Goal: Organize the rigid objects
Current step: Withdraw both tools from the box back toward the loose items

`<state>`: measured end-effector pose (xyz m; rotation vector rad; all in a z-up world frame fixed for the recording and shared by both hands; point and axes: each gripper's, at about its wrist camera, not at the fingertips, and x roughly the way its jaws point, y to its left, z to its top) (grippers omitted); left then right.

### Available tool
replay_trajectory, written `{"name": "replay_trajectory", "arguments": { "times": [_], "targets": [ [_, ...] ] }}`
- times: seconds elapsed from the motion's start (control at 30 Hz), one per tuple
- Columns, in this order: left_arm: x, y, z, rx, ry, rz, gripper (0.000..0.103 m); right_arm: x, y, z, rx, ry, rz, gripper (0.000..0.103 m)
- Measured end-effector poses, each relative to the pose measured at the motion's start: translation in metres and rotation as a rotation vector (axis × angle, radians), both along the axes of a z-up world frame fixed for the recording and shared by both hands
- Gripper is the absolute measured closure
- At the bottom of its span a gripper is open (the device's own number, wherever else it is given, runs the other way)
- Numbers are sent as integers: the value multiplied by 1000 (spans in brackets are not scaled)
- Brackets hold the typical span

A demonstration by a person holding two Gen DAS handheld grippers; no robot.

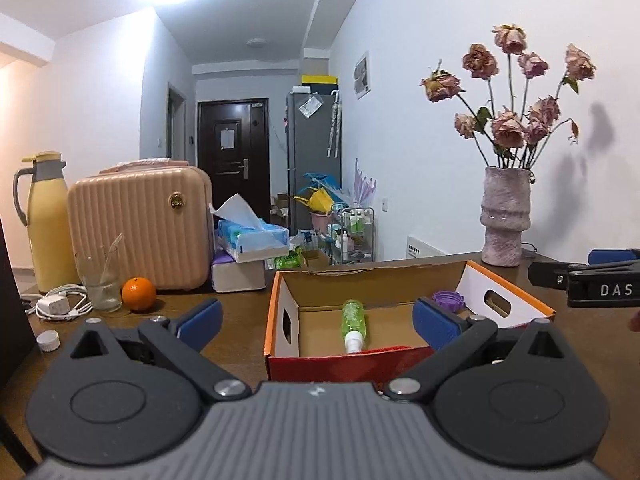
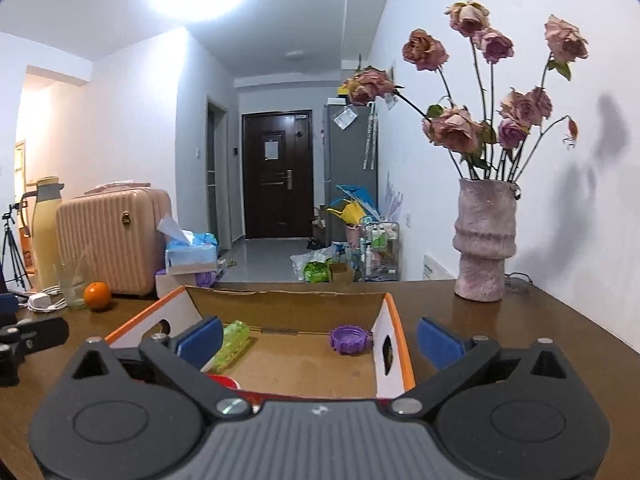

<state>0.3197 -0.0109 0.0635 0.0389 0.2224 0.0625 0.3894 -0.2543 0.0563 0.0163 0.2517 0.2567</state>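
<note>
Both grippers, left [image 1: 316, 316] and right [image 2: 320, 338], hang wide apart and empty over the box [image 1: 276, 312], risking nudging the green bottle [image 1: 354, 324].

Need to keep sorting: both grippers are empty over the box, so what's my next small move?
Probably swing the left gripper, open and empty, left toward the white cap lying loose on the table. The green bottle and purple lid already lie in the box.

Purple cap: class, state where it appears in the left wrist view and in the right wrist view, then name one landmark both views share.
Left wrist view: purple cap at the box's far right corner, just right of centre.
Right wrist view: purple cap near centre, by the box's right wall.
Shared landmark: vase on the table behind the box.
</note>
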Motion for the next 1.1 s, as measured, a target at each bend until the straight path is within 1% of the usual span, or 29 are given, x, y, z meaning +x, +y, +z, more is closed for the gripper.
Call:
{"name": "replay_trajectory", "arguments": {
  "times": [0.07,0.17,0.3,0.47,0.53,0.63,0.73,0.83,0.93,0.97,1.03,1.1],
  "targets": [
    [-3,-1,0,11,-9,-5,0,-3,-1,-1,-2,-4,-3,0],
    [-8,-2,1,2,-14,-11,0,-7,-1,-1,1,-7,-3,0],
    [-16,-2,1,-1,-4,-12,0,-16,0,1,-2,-1,2,0],
    [-49,-2,-4,20,1,-20,0,-45,-1,3,-11,-29,21,0],
    [-67,-3,-7,27,17,-3,0,-61,-3,1,-18,-29,23,0],
    [-97,-3,-11,26,40,-9,0,-86,-4,-3,-24,-25,23,0],
    [-127,-2,-15,19,13,10,0,-116,-6,-7,-18,-32,40,0],
    [-160,4,-20,-22,2,36,0,-147,-8,-9,-2,-50,65,0],
    [-193,10,-26,-57,22,100,0,-179,-9,-13,7,-61,58,0],
    [-206,10,-28,-58,18,112,0,-189,-9,-15,4,-51,43,0],
    [-224,8,-29,-44,24,117,0,-210,-7,-21,-16,2,0,0],
    [-227,2,-23,-37,29,98,0,-233,-9,-28,-15,23,-12,0]
  ]
}}
